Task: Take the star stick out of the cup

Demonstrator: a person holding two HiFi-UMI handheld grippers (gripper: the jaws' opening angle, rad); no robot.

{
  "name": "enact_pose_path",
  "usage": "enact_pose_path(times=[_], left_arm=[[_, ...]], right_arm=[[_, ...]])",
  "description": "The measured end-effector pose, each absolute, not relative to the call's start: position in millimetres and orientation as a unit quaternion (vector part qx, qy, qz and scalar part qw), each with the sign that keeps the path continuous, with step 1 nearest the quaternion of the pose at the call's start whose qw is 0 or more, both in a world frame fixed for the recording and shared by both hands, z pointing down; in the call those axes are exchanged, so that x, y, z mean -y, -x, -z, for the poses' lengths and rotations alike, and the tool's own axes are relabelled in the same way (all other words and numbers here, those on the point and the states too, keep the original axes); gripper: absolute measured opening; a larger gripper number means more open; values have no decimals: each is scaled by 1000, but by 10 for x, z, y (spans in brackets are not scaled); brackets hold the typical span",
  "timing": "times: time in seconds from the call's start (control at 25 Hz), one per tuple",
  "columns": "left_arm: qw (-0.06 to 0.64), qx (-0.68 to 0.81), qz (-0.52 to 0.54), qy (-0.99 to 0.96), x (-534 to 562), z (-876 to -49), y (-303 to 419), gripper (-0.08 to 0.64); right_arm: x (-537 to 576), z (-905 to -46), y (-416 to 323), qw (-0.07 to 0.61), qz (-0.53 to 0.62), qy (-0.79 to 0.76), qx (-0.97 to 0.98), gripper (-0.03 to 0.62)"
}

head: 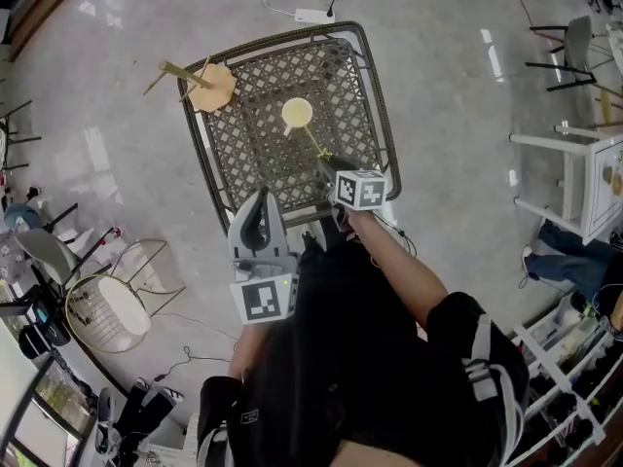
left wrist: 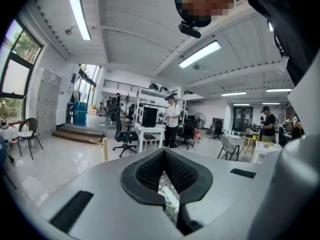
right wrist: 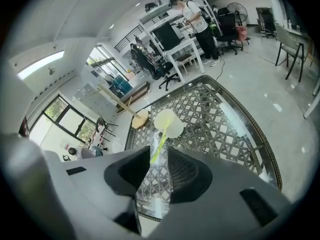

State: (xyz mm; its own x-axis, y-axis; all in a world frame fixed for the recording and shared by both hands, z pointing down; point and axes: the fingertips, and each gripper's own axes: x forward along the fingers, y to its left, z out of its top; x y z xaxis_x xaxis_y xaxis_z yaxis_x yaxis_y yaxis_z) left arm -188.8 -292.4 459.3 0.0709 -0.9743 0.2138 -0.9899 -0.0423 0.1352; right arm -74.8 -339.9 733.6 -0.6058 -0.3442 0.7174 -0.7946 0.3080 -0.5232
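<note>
A pale yellow cup (head: 297,113) stands near the middle of the dark lattice table (head: 255,154). A thin yellow-green star stick (head: 315,143) leans out of it toward me. My right gripper (head: 327,169) is at the stick's near end. In the right gripper view the stick (right wrist: 159,143) runs from the cup (right wrist: 169,122) down into the gap of my right gripper (right wrist: 159,153), whose jaws stand open and apart from it. My left gripper (head: 261,200) is held up off the table near its front edge. In its own view my left gripper (left wrist: 163,155) is shut on nothing and faces the room.
A tipped wooden stool (head: 207,86) lies at the table's far left corner. A wire chair (head: 115,305) stands on the floor to the left. A power strip (head: 313,15) lies beyond the table, and white furniture (head: 584,178) stands at the right.
</note>
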Motion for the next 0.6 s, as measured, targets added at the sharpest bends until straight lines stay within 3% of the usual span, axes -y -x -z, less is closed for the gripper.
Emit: enact_pose_path(times=[0.28,0.6], left_arm=[[118,695,-27,-708,2706,-4568,1983,15],[92,707,-10,-701,2204,-4352,2076,15]], right_arm=[[3377,-7348,729,254,-445,-381,770,25],[3161,-7123,588,246,-416,-408,775,21]])
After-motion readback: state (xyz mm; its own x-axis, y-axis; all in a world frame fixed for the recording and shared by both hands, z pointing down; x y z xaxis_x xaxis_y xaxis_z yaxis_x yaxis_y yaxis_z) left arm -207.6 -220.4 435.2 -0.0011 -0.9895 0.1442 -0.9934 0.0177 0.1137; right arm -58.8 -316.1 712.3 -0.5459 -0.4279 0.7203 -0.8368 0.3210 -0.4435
